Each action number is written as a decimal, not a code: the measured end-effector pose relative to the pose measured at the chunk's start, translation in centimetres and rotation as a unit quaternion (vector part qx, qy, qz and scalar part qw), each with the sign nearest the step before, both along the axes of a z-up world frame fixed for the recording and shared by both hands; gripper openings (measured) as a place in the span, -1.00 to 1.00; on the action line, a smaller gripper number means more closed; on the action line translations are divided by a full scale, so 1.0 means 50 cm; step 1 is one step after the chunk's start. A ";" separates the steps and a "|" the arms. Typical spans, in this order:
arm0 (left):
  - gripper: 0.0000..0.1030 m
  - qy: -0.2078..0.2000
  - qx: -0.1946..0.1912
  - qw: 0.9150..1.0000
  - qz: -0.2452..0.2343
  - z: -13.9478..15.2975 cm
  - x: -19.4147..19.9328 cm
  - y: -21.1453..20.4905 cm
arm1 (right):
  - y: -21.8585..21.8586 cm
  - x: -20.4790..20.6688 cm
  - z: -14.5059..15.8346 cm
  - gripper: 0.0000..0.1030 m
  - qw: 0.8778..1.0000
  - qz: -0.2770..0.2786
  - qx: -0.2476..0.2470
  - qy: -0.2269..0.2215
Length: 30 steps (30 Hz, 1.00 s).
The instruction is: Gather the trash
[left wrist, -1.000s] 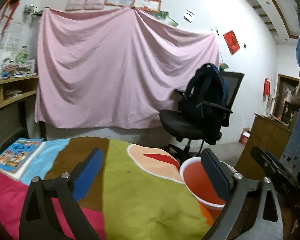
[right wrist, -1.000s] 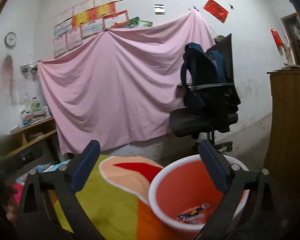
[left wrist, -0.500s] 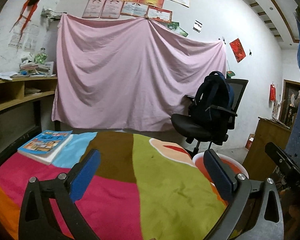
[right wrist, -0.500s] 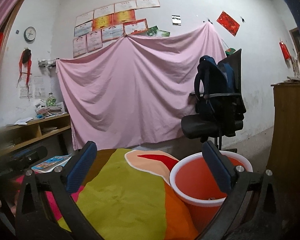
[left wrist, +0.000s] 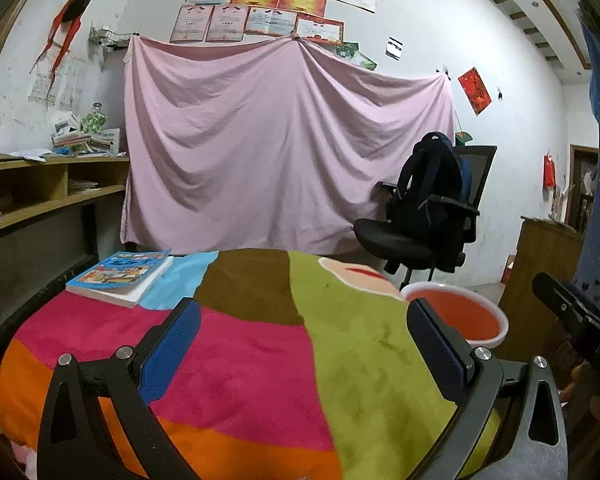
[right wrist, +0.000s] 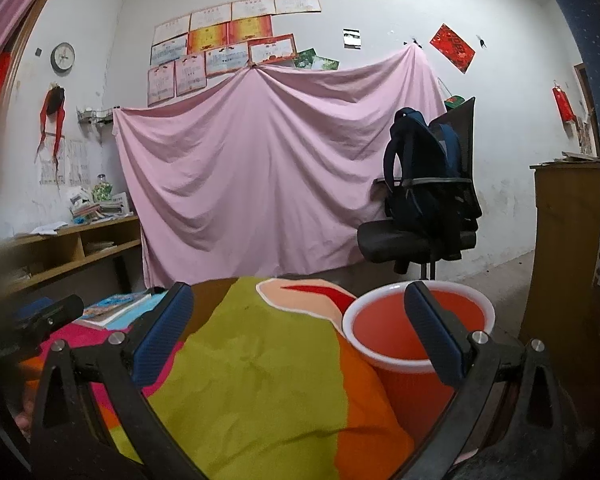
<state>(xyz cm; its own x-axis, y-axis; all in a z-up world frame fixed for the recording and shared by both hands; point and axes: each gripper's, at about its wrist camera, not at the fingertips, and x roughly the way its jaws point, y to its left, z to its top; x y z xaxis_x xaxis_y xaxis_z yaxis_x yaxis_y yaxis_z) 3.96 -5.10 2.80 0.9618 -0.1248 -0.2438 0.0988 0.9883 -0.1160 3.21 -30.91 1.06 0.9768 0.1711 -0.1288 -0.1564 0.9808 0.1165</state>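
A red bin with a white rim (right wrist: 384, 332) stands at the right edge of the table; it also shows in the left wrist view (left wrist: 466, 316). Its inside bottom is hidden. My left gripper (left wrist: 300, 344) is open and empty above the colourful tablecloth (left wrist: 240, 344). My right gripper (right wrist: 296, 328) is open and empty, its right finger in front of the bin's rim. No loose trash shows on the cloth. The right gripper's body (left wrist: 572, 316) shows at the right of the left wrist view, and the left gripper's body (right wrist: 40, 320) at the left of the right wrist view.
A blue book (left wrist: 120, 276) lies at the table's far left; it also shows in the right wrist view (right wrist: 112, 306). An office chair with a dark backpack (left wrist: 432, 216) stands behind the bin. A wooden shelf (left wrist: 40, 196) is left, a wooden cabinet (right wrist: 564, 248) right.
Both grippers have drawn back and risen from the bin, so more of the table and the book shows. The trash inside the bin is now out of sight. Both stay open.
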 end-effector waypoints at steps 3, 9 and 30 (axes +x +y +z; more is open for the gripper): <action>0.96 0.005 -0.004 1.000 0.008 -0.026 -0.006 0.005 | 0.014 -0.007 -0.019 1.00 1.000 -0.002 -0.013 0.002; 0.96 0.016 -0.016 0.999 0.025 -0.057 -0.004 0.019 | 0.027 -0.001 -0.049 1.00 0.999 0.005 -0.029 0.015; 0.96 0.017 -0.007 0.999 0.033 -0.070 -0.003 0.017 | 0.018 0.019 -0.066 1.00 0.999 -0.001 -0.014 0.038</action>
<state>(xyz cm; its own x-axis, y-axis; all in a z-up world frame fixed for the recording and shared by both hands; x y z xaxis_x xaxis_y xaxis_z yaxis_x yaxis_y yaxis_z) 3.81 -4.26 -0.69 0.9590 -0.0643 -0.2760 0.0284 0.9908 -0.1322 4.16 -30.03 -2.24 0.9644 0.1641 -0.2075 -0.1459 0.9842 0.1006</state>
